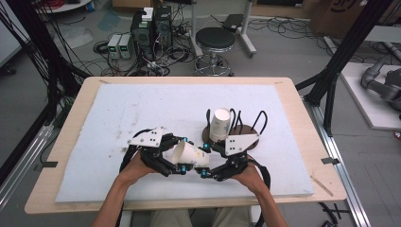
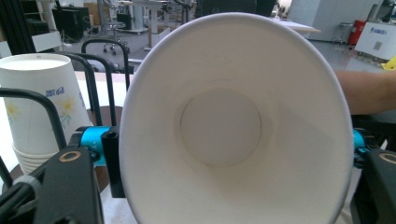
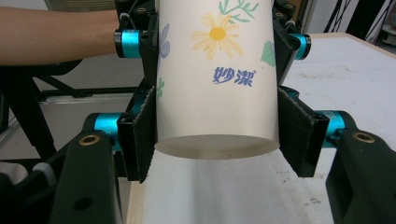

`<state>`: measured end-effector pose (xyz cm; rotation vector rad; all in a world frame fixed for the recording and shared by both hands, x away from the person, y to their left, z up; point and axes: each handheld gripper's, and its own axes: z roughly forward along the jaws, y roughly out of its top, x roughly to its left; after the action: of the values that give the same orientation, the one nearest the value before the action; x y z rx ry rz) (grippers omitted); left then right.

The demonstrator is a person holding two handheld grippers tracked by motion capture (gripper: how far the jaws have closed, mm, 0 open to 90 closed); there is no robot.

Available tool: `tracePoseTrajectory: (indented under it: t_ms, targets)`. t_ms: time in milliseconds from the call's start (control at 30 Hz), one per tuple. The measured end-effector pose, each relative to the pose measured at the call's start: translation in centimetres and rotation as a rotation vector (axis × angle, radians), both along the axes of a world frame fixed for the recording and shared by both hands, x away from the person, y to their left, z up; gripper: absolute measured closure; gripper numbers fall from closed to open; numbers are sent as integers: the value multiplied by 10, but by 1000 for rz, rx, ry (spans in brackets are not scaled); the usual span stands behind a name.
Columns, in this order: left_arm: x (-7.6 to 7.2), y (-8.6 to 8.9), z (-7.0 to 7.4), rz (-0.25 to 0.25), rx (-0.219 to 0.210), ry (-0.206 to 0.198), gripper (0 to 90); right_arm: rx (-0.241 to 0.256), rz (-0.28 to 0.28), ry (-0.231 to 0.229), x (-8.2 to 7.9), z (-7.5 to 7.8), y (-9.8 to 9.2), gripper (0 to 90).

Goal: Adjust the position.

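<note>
Two grippers clamp one paper cup (image 1: 189,156), which lies on its side above the white mat (image 1: 118,113), just in front of the round cup rack (image 1: 246,131). Left gripper (image 1: 176,161): jaws closed on the cup's rim end, open mouth facing its camera. Right gripper (image 1: 206,160): jaws closed on the cup's base end, pads (image 3: 142,135) pressed against both walls beside the flower print. An upturned stack of cups (image 1: 220,124) stands on the rack, just behind the held cup. Both hands sit at the mat's near edge.
</note>
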<state>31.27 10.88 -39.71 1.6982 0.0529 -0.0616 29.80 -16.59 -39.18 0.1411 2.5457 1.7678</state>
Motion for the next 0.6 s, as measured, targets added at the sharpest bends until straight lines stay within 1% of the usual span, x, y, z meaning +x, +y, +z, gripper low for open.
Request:
tracePoseTrajectory:
  t_ms: [133, 200, 233, 267, 300, 367, 400, 600]
  targets:
    - [0, 0, 0, -9, 5, -5, 301, -7, -1, -5, 0, 0, 0, 369]
    - [-1, -1, -1, -6, 5, -9, 314, -17, -8, -18, -1, 0, 1, 339]
    - [-1, 0, 0, -3, 9, -12, 314, -22, -4, -18, -2, 0, 2, 271]
    - [0, 0, 0, 0, 8, -12, 315, -28, -12, -12, -2, 0, 4, 194]
    - [0, 0, 0, -1, 6, -9, 316, -47, -26, -23, -3, 0, 6, 186]
    - [-1, 1, 0, -1, 6, -11, 319, -50, -20, -28, -4, 0, 7, 185]
    - [-1, 1, 0, 0, 6, -12, 320, -55, -35, -37, -4, 0, 8, 162]
    - [-1, 4, 0, 5, 5, -14, 324, -57, -44, -25, -3, -1, 8, 154]
